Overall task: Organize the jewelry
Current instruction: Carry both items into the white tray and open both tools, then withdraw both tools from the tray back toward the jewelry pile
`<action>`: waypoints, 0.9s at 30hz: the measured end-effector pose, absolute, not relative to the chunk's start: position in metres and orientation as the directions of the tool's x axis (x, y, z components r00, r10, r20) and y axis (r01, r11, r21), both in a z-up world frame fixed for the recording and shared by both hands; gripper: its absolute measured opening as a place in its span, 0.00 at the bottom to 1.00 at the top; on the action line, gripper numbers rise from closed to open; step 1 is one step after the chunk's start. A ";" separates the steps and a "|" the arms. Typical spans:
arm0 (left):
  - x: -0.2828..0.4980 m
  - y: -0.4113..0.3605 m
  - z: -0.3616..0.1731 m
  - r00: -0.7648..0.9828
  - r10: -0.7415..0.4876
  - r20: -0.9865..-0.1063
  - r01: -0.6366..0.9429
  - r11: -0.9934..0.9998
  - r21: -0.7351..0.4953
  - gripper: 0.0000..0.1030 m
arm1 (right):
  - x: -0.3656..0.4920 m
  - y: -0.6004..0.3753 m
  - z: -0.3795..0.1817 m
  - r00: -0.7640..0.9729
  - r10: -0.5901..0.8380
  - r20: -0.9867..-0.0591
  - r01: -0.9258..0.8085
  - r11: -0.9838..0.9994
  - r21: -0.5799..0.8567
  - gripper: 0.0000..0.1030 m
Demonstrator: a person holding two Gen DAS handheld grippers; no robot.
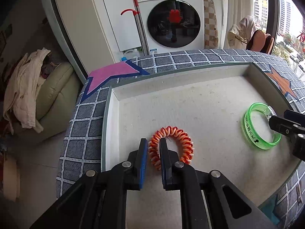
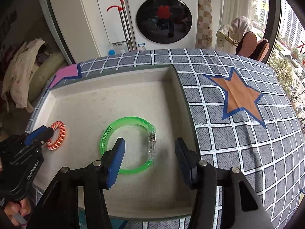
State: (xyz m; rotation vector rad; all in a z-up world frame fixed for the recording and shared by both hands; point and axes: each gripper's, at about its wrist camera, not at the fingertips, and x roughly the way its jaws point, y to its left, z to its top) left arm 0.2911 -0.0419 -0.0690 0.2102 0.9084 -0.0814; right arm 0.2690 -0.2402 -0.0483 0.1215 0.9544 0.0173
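Note:
An orange and white spiral bracelet [image 1: 183, 139] lies in a shallow white tray [image 1: 112, 118] near its left wall. My left gripper [image 1: 153, 143] is shut on the bracelet's left side, with the coil pinched between the blue pads. A green translucent bangle [image 2: 131, 119] with a clear clasp lies flat in the middle of the tray [image 2: 177, 95]. My right gripper [image 2: 150, 142] stands open over it: one finger sits inside the ring, the other outside the clasp, and neither pad presses on it. The bangle [image 1: 247, 126] also shows in the left wrist view.
The tray rests on a grey checked cloth with an orange star [image 2: 240, 93] to its right and a pink star [image 1: 110, 76] at its far left. Beyond the table stand a washing machine [image 1: 171, 19], a red-handled mop [image 1: 136, 9] and a cream sofa with clothes [image 1: 28, 87].

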 end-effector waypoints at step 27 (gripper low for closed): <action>0.161 0.016 0.002 0.684 -0.170 -0.709 0.219 0.975 -0.022 1.00 | 0.084 -0.248 0.026 0.750 0.172 -0.639 0.050 0.948 0.314 1.00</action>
